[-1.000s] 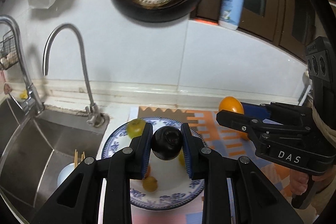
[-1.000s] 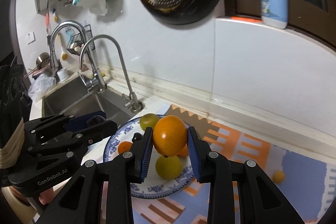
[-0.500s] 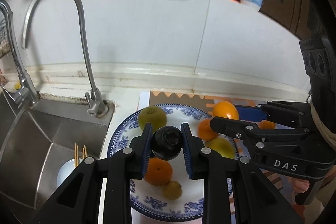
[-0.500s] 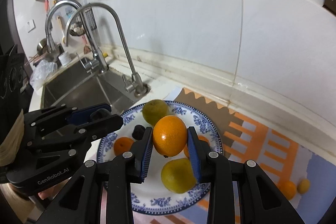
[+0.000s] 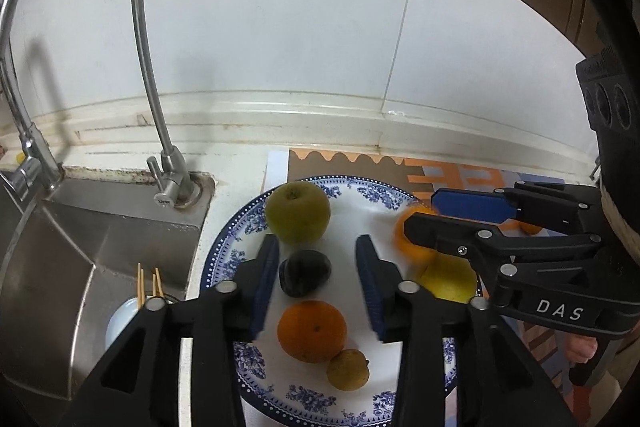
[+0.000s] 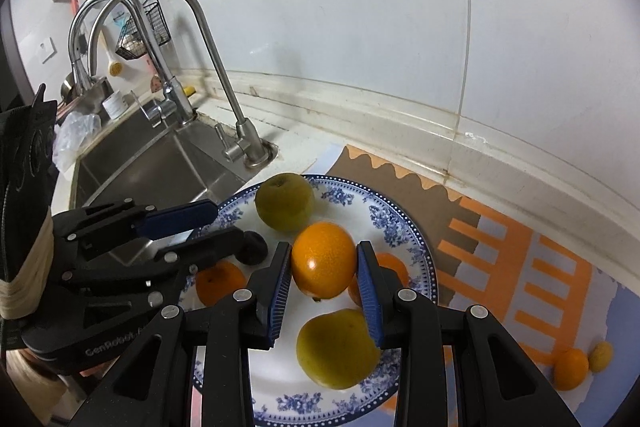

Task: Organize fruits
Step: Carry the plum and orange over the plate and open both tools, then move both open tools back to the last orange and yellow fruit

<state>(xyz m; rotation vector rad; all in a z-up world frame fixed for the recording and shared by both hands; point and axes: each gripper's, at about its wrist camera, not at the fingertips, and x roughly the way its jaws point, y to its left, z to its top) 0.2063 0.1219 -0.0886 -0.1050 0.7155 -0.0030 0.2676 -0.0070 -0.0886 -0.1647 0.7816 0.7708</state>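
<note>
On the blue-rimmed plate (image 5: 224,259), bare white shows between the green apple (image 5: 298,211) and the right gripper (image 5: 424,215). The faucet (image 5: 160,131) stands behind the plate's left edge; fruit crowds its front and right.

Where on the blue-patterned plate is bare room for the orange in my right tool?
Bare white lies between the green pear, dark plum and the right tool's orange. The plate's right side is crowded with a yellow fruit.
</note>
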